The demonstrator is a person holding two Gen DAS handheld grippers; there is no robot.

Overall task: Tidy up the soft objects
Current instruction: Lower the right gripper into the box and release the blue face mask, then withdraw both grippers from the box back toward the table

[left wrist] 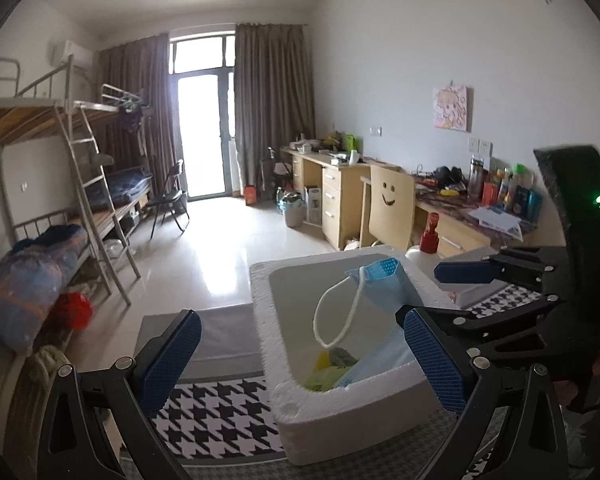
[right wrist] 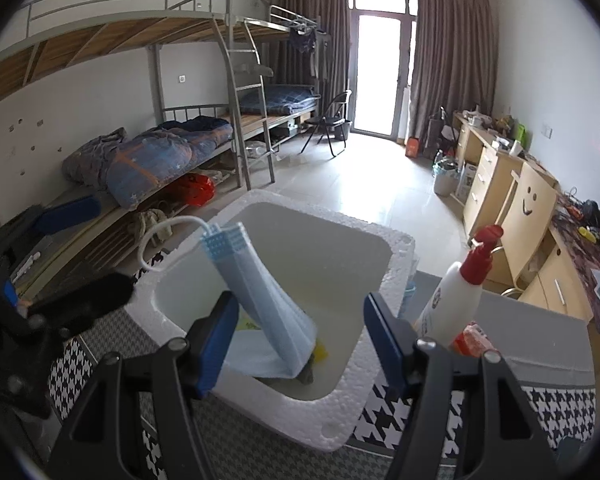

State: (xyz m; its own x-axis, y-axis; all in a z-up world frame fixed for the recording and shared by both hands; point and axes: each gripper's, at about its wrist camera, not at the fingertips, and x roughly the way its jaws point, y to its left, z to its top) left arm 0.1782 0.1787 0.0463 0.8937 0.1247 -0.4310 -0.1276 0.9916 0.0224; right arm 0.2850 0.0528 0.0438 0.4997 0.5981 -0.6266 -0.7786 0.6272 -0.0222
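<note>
A white foam box (left wrist: 284, 392) (right wrist: 332, 412) stands on a houndstooth cloth. A blue face mask (left wrist: 380, 288) (right wrist: 260, 292) with a white ear loop stands tilted inside it, over a second mask, a yellow-green item (left wrist: 328, 374) and a grey item. My left gripper (left wrist: 304, 364) is open, its fingers straddling the box's near left corner. My right gripper (right wrist: 300, 344) is open above the box's near rim, fingers either side of the mask and not touching it. The right gripper also shows in the left wrist view (left wrist: 444, 300), over the box's right side.
A white bottle with a red pump (right wrist: 456, 296) (left wrist: 430, 240) stands just right of the box. Bunk beds (right wrist: 160, 152) line the left wall, desks and a smiley chair (left wrist: 392, 208) the right. A folding chair (right wrist: 332, 120) stands near the balcony door.
</note>
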